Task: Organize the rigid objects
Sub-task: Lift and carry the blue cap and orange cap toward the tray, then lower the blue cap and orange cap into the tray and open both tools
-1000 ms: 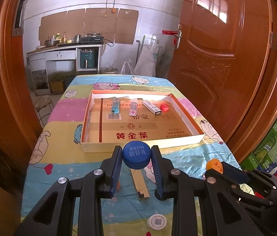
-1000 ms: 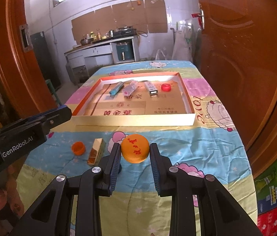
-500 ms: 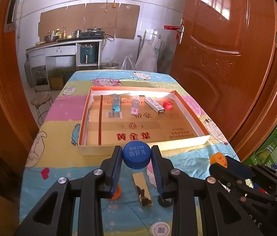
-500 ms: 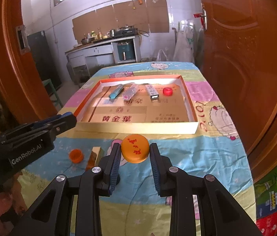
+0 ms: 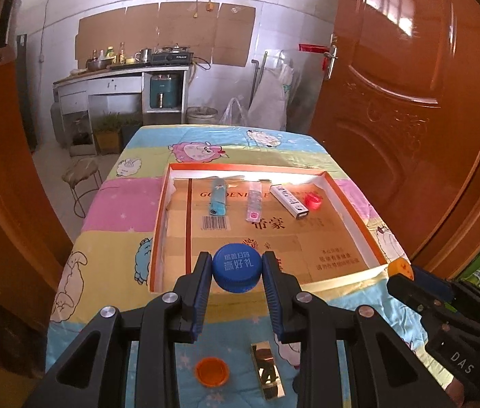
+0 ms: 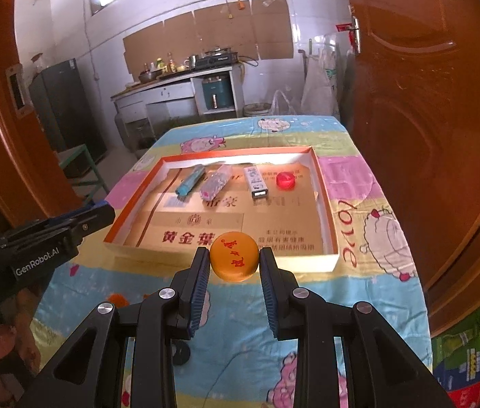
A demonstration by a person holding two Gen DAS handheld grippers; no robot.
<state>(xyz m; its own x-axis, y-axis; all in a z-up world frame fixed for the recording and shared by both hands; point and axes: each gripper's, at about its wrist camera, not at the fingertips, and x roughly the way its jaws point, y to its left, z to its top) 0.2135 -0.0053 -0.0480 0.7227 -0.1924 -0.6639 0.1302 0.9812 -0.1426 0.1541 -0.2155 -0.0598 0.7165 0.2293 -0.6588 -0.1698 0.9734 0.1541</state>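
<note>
glossy wooden door [image 5: 410, 102], cardboard tray [image 5: 359, 210]

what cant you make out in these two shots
- Gold box, left wrist view: its near end runs out at the bottom edge.
- Orange cap, right wrist view: its sides are covered by the finger pads.
- Small print on the tray liner: too small to read in either view.

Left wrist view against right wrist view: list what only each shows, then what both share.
Only the left wrist view shows the small orange cap and gold box lying on the tablecloth, and the left gripper clamping the blue cap between its pads.

Only the right wrist view shows the right gripper's full grip on the large orange cap, and a dark fridge.

Both show the shallow box holding four items, including the red cap.
</note>
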